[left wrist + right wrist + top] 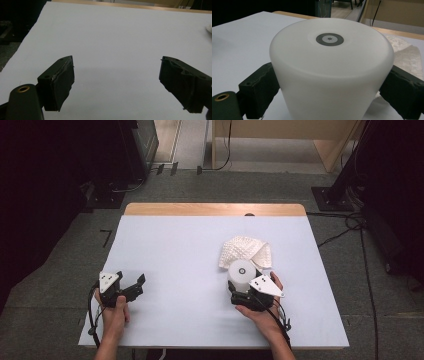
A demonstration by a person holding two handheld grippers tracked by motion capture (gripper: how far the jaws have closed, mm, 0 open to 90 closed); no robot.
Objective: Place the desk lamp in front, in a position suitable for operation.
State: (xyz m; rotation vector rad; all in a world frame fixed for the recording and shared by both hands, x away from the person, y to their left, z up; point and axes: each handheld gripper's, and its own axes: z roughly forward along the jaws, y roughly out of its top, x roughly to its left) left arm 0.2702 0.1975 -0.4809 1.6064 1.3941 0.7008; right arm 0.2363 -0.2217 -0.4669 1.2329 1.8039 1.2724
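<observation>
Currently, step: the upturned white plastic cup [332,75], toward the white-covered desk's [175,245] near right, is pinched by the right gripper [245,287].
Left gripper [116,82]: spread, nothing held, near left edge.
Next: probably a steady, level lift is called for.
Beyond: a crumpled white dimpled cloth [246,250], just behind, could be snagged.

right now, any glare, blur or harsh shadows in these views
high view: table evenly lit, surroundings very dark; left gripper view: jaws sharp, soft shadow under them, no glare; right gripper view: white cup bright with a mild sheen, cloth behind it out of focus
</observation>
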